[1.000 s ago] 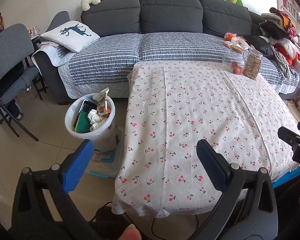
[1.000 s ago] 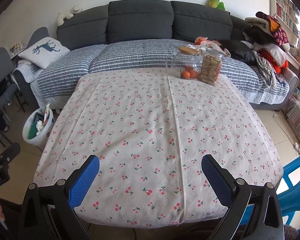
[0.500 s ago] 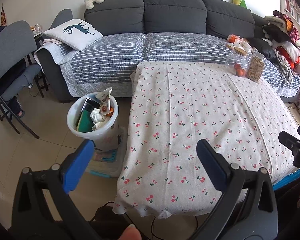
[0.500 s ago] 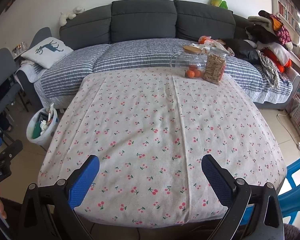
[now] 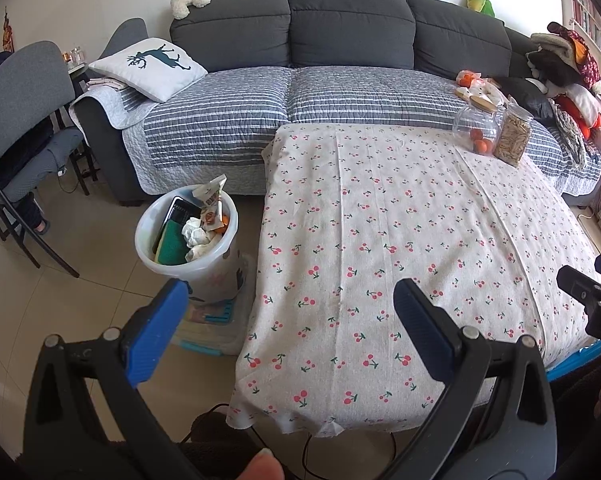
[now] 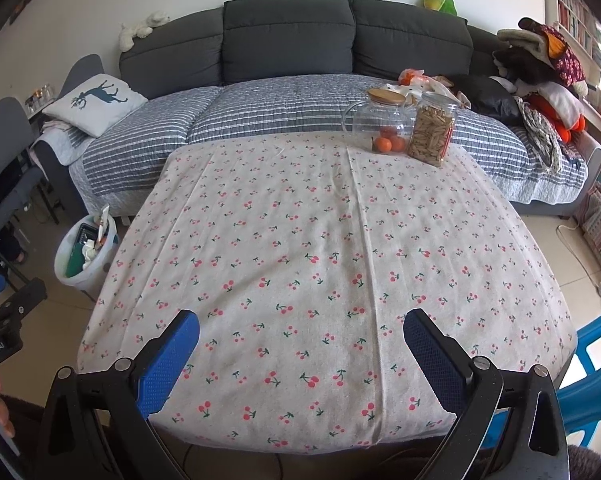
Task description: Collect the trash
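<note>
Beside the counter [image 5: 380,220], your trash bin [image 5: 188,240] sits full; both cameras have pulled back slightly, left gripper [image 5: 288,312] and right gripper [image 6: 300,340] wide and empty, suggesting collection's finished.

Bin [image 5: 188,240] on floor left of table [image 5: 400,240], jars [image 6: 412,128] at far edge, sofa [image 6: 288,40] behind

Both claws [image 5: 286,304] [image 6: 300,334] agape, empty.
</note>
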### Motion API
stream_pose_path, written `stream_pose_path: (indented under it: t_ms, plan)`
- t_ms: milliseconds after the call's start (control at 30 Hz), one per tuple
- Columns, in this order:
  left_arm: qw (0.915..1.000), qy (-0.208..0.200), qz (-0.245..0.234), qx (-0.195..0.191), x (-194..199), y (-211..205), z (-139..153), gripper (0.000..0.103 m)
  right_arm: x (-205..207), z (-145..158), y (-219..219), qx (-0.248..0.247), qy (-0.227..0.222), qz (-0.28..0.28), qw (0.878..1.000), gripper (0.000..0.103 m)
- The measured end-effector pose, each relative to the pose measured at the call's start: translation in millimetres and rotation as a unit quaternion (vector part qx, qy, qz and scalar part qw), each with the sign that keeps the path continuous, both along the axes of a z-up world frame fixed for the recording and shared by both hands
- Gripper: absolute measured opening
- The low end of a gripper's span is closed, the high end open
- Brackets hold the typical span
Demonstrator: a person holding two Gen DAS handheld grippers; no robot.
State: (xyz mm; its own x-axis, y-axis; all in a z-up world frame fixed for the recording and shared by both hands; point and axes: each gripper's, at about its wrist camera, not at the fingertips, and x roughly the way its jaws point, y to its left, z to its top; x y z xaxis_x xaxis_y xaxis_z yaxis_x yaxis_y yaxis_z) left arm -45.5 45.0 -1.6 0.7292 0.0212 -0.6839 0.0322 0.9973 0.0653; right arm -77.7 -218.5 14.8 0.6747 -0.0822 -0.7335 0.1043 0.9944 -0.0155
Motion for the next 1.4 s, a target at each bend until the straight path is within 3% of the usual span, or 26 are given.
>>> stream_pose_path:
  t_ms: [1400]
  plan:
    - [1.0, 0.002, 0.001, -0.007, 1.4, 3.0, 0.2, 0.102, 1.6, -0.9, -0.5, 0.0, -0.002, 0.0, 1.0, 0.103]
